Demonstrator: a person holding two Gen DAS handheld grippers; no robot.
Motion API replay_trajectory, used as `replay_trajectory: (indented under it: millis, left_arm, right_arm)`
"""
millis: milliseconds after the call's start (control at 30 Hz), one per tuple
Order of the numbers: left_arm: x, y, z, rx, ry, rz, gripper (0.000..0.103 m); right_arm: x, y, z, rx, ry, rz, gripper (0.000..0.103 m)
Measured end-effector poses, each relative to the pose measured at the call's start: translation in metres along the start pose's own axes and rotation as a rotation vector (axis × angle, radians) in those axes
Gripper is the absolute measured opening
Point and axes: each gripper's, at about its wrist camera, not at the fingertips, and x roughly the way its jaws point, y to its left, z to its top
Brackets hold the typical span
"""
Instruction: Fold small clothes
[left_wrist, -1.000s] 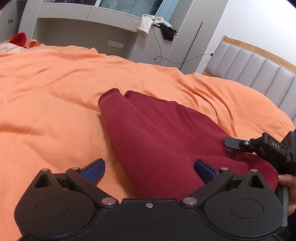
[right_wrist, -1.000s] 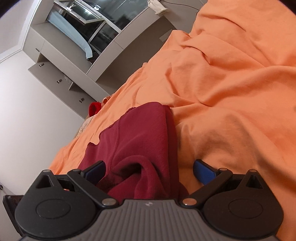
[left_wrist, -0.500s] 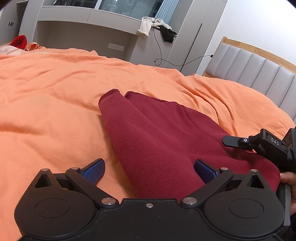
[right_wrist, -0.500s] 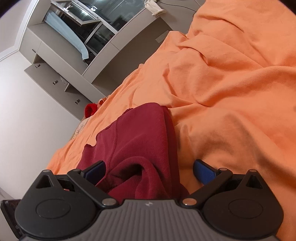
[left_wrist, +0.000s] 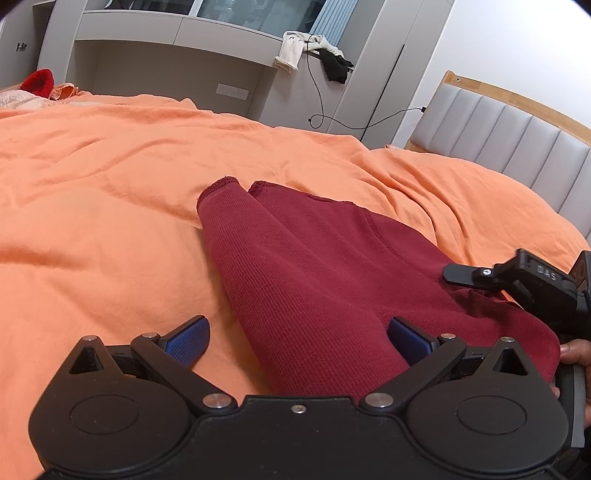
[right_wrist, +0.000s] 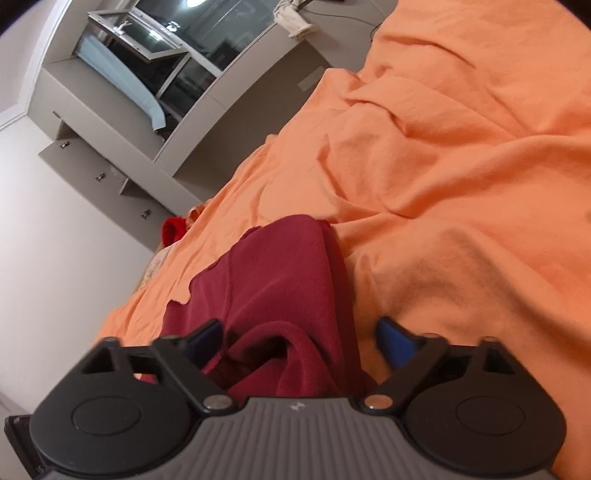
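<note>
Dark red ribbed-knit garment, folded lengthwise into a long band, lying on a wrinkled orange bedspread that covers the bed; its two hemmed ends lie side by side at the far end, and its near end is bunched into a loose fold.

Left gripper: black body, blue pads, jaws standing wide. The band's near part lies between them, close by the right-hand pad and clear of the left-hand one; nothing is held.

Right gripper: grey ribbed body, blue pads, jaws wide and just been closing. The bunched fold sits between them, no pad visibly pressing on it. Its black finger also shows over the garment's right edge in the left wrist view.

Grey padded headboard with wooden rim, at right. Grey built-in cabinet beyond the bed, white and black cloths draped on its ledge. Small bright red item at the bed's far left corner.
</note>
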Motion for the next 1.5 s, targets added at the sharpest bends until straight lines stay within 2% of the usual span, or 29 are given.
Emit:
replay_trajectory:
  millis: [33,133,233,333,467,667,733,967,1000,1067,1133,1167,1267,1433,1500]
  left_arm:
    - [0.000,0.000,0.000,-0.001,0.001,0.000,0.103]
    - [0.000,0.000,0.002,-0.002,0.007,0.001,0.103]
    - [-0.001,0.001,0.007,-0.014,0.034,0.005,0.102]
    - [-0.002,0.006,0.011,-0.051,0.049,-0.016,0.100]
    - [0.000,0.009,0.011,-0.074,0.050,-0.028,0.099]
    - [0.001,0.007,0.010,-0.068,0.042,-0.036,0.094]
    - [0.000,0.006,0.010,-0.065,0.038,-0.047,0.085]
    - [0.000,0.000,0.016,-0.077,0.036,-0.048,0.064]
    - [0.000,0.000,0.018,-0.085,0.038,-0.045,0.057]
    - [0.000,-0.002,0.021,-0.088,0.035,-0.033,0.048]
    - [-0.002,-0.007,0.024,-0.068,0.023,-0.013,0.037]
    - [-0.004,-0.009,0.026,-0.057,0.013,-0.001,0.033]
    - [-0.011,-0.014,0.028,-0.015,-0.029,0.025,0.028]
    - [-0.029,-0.030,0.031,0.177,-0.169,0.101,0.026]
    - [-0.036,-0.030,0.030,0.222,-0.221,0.129,0.026]
  right_arm:
    - [0.000,0.001,0.000,-0.001,0.001,-0.003,0.075]
    - [0.002,0.004,-0.001,-0.016,0.011,0.008,0.060]
    - [0.002,0.014,-0.003,-0.102,0.014,-0.004,0.053]
    - [0.000,0.030,-0.008,-0.253,-0.009,-0.045,0.050]
    - [-0.001,0.051,-0.020,-0.413,-0.045,-0.096,0.051]
    - [-0.001,0.048,-0.021,-0.387,-0.047,-0.084,0.053]
    - [-0.001,0.044,-0.020,-0.374,-0.045,-0.079,0.053]
    - [0.002,0.047,-0.018,-0.367,-0.046,-0.094,0.056]
    - [0.003,0.047,-0.017,-0.366,-0.048,-0.098,0.057]
    - [0.003,0.051,-0.018,-0.377,-0.052,-0.102,0.051]
    - [0.001,0.056,-0.020,-0.407,-0.067,-0.105,0.037]
    - [-0.001,0.059,-0.022,-0.427,-0.079,-0.110,0.035]
    - [-0.006,0.072,-0.028,-0.488,-0.137,-0.124,0.030]
    - [-0.011,0.102,-0.044,-0.642,-0.241,-0.123,0.028]
    - [-0.007,0.116,-0.054,-0.738,-0.280,-0.136,0.028]
